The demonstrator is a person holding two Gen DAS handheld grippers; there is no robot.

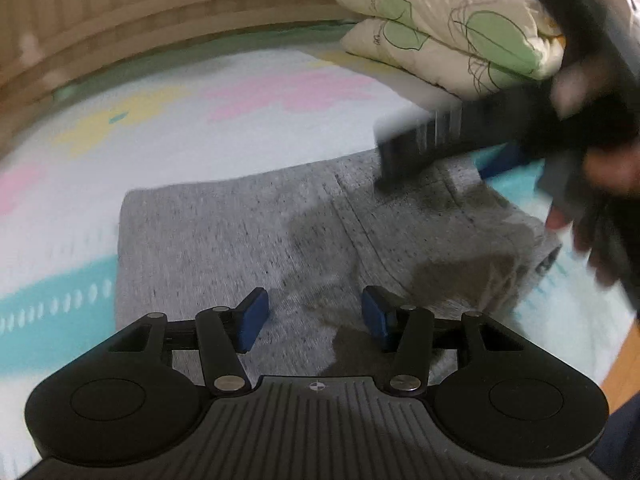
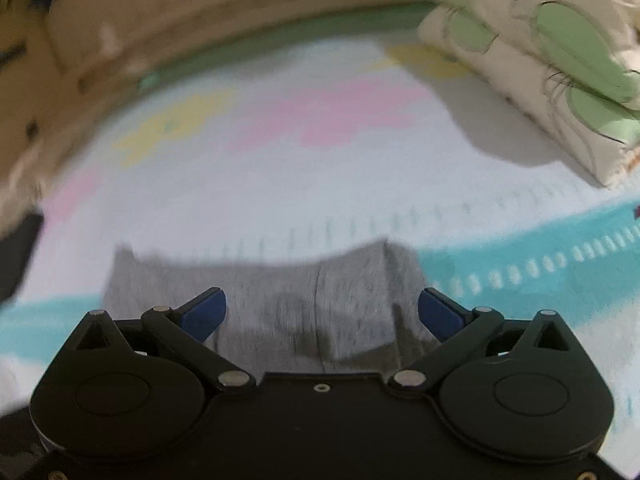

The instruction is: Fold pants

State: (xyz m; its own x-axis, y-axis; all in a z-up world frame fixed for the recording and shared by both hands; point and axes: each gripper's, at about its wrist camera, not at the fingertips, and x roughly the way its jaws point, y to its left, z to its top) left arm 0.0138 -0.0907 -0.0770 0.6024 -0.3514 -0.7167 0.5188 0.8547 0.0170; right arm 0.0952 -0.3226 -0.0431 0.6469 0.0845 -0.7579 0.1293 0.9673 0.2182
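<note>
Grey speckled pants (image 1: 248,240) lie folded into a compact block on a pastel patterned sheet (image 1: 200,132). My left gripper (image 1: 314,318) is open just above the near part of the pants, holding nothing. The right gripper's body (image 1: 460,136) shows blurred over the pants' far right corner, held by a hand (image 1: 592,208). In the right wrist view the pants (image 2: 304,292) lie right in front of my right gripper (image 2: 322,314), which is wide open and empty.
A stack of cream pillows with green print (image 1: 448,40) sits at the far right; it also shows in the right wrist view (image 2: 540,64). A wooden bed frame (image 1: 160,4) runs along the far edge. Wooden floor (image 1: 628,360) shows at the right.
</note>
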